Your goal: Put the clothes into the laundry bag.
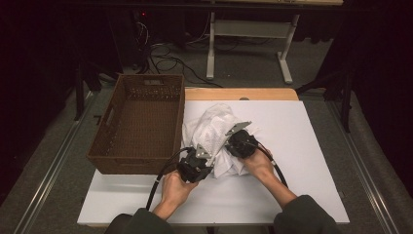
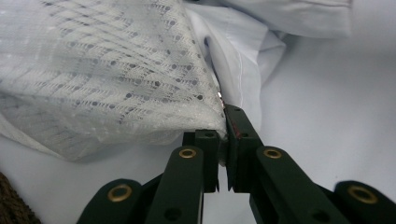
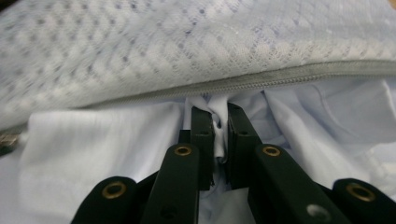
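Mesh bag (image 1: pixel 214 127) holding white cloth (image 3: pixel 84 154), left fingers (image 2: pixel 223 140) pinching bag, right fingers (image 3: pixel 219 135) pinching cloth

My two grippers are matte black. On the left gripper (image 2: pixel 223 140) each finger (image 2: pixel 205 154) hangs from a flat link arm with a brass-ringed pivot just behind it and another farther back. The right gripper (image 3: pixel 219 135) is built alike. Each carries a grey three-cornered plate and trails a black cable behind the fingers. My sleeves are dark grey-green.
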Action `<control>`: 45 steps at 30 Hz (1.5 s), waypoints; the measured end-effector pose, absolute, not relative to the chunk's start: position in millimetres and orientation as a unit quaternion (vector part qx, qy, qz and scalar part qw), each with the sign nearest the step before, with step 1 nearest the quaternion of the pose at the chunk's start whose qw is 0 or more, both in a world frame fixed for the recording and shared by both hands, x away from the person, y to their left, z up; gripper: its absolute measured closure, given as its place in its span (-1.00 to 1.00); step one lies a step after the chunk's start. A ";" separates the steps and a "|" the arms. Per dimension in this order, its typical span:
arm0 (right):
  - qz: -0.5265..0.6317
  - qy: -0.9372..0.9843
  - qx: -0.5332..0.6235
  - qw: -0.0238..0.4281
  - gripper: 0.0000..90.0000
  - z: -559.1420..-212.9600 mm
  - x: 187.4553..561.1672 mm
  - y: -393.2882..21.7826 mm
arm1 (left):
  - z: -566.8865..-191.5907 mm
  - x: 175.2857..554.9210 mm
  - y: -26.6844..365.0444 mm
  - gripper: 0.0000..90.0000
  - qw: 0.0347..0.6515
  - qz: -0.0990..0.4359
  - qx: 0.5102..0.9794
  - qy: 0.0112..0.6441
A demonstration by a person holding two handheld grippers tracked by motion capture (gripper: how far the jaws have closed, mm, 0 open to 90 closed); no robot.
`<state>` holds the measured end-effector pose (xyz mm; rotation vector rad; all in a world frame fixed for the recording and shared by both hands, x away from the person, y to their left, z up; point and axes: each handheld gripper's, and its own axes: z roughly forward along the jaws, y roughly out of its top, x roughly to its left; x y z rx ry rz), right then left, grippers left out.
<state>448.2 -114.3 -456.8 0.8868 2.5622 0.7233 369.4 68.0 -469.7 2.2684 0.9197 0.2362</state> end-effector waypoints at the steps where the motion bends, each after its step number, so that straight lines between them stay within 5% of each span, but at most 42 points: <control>1: 0.246 0.902 0.314 0.167 0.83 -461.3 449.9 -109.9 | -471.2 369.9 68.2 0.89 0.330 0.089 0.871 0.354; 5: 0.255 0.904 0.310 0.148 0.39 -458.4 443.1 -112.2 | -475.0 368.5 71.2 0.90 0.312 0.084 0.876 0.359; 8: 0.275 0.899 0.307 0.145 0.29 -444.4 427.8 -132.2 | -475.1 365.4 73.1 0.90 0.305 0.079 0.878 0.360; 16: 0.315 0.868 0.347 0.164 0.38 -412.4 412.5 -192.7 | -474.8 362.4 82.4 0.90 0.284 0.084 0.880 0.371; 23: 0.281 0.855 0.398 0.180 0.50 -427.0 443.2 -206.6 | -473.5 358.2 97.4 0.90 0.273 0.089 0.877 0.385; 40: 0.247 0.852 0.447 0.116 0.09 -490.3 503.5 -174.0 | -481.7 365.4 90.0 0.86 0.264 0.100 0.879 0.385; 43: 0.241 0.855 0.440 0.132 0.20 -494.0 504.2 -167.2 | -482.2 365.9 87.1 0.86 0.264 0.101 0.880 0.382; 45: 0.235 0.861 0.429 0.137 0.54 -493.4 501.1 -163.1 | -482.4 366.4 86.2 0.85 0.266 0.100 0.880 0.381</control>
